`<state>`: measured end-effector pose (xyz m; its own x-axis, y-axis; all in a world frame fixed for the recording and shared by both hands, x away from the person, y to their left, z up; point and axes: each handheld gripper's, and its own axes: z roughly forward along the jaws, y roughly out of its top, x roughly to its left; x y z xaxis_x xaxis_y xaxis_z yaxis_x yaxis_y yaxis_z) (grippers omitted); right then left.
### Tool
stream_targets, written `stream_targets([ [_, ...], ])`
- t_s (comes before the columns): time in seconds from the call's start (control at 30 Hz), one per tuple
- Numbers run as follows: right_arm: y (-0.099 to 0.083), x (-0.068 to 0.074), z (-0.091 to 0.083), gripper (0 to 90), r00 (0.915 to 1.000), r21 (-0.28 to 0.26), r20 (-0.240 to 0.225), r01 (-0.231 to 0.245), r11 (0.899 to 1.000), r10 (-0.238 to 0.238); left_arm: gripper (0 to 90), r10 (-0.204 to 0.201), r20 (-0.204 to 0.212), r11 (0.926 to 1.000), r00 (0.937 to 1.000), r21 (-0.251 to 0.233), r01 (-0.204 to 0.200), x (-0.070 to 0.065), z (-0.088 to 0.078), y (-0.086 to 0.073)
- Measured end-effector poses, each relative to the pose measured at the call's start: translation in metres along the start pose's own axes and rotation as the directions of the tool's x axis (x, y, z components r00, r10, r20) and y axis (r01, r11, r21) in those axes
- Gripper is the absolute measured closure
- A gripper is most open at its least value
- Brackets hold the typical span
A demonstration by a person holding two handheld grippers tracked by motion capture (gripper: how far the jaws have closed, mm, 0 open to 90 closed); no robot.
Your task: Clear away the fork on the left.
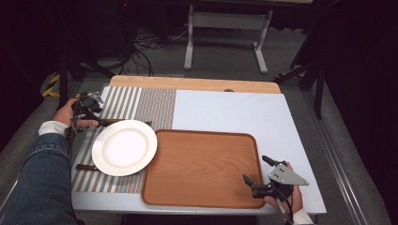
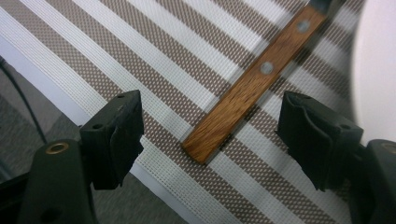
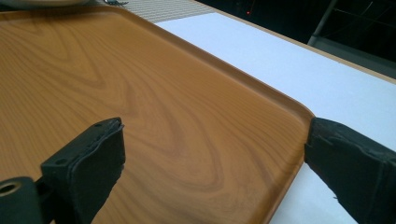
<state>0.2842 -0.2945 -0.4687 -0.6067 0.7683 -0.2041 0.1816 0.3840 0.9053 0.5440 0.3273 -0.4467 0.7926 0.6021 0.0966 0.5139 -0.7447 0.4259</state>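
I am lowering my left claw (image 2: 210, 135) over the wooden handle (image 2: 254, 88) of a knife lying on the striped placemat (image 1: 123, 101) at the far left of the counter (image 1: 225, 110). The jaws are standing released on either side of the handle's near end, not touching it, so the grip can close across its width. The knife is sitting just beyond the white plate (image 1: 124, 147), its blade running under the plate's far rim. A second wooden-handled piece of cutlery (image 1: 87, 167) is poking out from under the plate's near-left edge. My right claw (image 1: 257, 172) is waiting at the near right, jaws released and empty, straddling the corner of the wooden tray (image 1: 202, 168), likely keeping clear while the left does the picking and staying ready to steady the tray.
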Motion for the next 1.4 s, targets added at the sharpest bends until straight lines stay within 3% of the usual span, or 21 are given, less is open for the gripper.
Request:
stream_targets([
  [0.1, 0.000, 0.000, 0.000, 6.3, 1.0000, -0.001, -0.001, -0.001, 1.000, 0.001, 27.7, 0.018, -0.011, 0.9989, 0.9998, 0.043, -0.017, -0.002, 0.007, 0.005],
  [0.3, 0.000, -0.002, -0.001, 7.2, 1.0000, -0.003, -0.007, -0.006, 1.000, 0.006, 32.1, 0.032, 0.002, 0.9980, 0.9995, 0.055, -0.032, -0.004, 0.008, 0.012],
  [0.5, 0.000, -0.001, -0.002, 7.6, 0.9998, -0.004, -0.017, -0.005, 1.000, 0.005, 55.4, 0.054, 0.079, 0.9965, 0.9954, 0.059, -0.059, -0.006, 0.007, 0.013],
  [0.67, 0.000, -0.001, -0.001, 7.7, 0.9997, 0.001, -0.023, 0.000, 1.000, 0.000, 68.1, 0.093, 0.095, 0.9918, 0.9911, 0.079, -0.101, -0.010, 0.006, 0.017],
  [0.77, 0.000, -0.001, -0.001, 7.7, 0.9996, 0.003, -0.028, -0.004, 1.000, 0.004, 75.4, 0.094, 0.100, 0.9902, 0.9905, 0.094, -0.104, -0.013, 0.006, 0.019],
  [0.93, 0.000, -0.001, -0.001, 7.6, 0.9995, 0.005, -0.030, 0.003, 1.000, -0.003, 75.7, 0.109, 0.062, 0.9888, 0.9921, 0.095, -0.115, -0.018, 0.005, 0.019],
  [1.0, 0.000, -0.001, -0.002, 7.6, 0.9996, 0.004, -0.029, 0.004, 1.000, -0.004, 75.8, 0.108, -0.003, 0.9910, 0.9942, 0.080, -0.107, -0.020, 0.004, 0.018],
  [1.1, 0.000, -0.002, -0.002, 7.6, 0.9997, 0.000, -0.025, -0.003, 1.000, 0.003, 75.9, 0.096, -0.041, 0.9945, 0.9946, 0.047, -0.094, -0.022, 0.001, 0.015],
  [1.23, 0.001, -0.002, -0.003, 7.6, 0.9998, -0.007, -0.019, -0.003, 1.000, 0.003, 76.0, 0.051, -0.109, 0.9986, 0.9927, -0.003, -0.052, -0.023, -0.005, 0.009],
  [1.4, 0.002, -0.003, -0.002, 7.5, 0.9999, -0.010, -0.015, -0.002, 1.000, 0.002, 76.1, 0.010, -0.155, 0.9959, 0.9878, -0.088, -0.023, -0.025, -0.013, 0.002],
])
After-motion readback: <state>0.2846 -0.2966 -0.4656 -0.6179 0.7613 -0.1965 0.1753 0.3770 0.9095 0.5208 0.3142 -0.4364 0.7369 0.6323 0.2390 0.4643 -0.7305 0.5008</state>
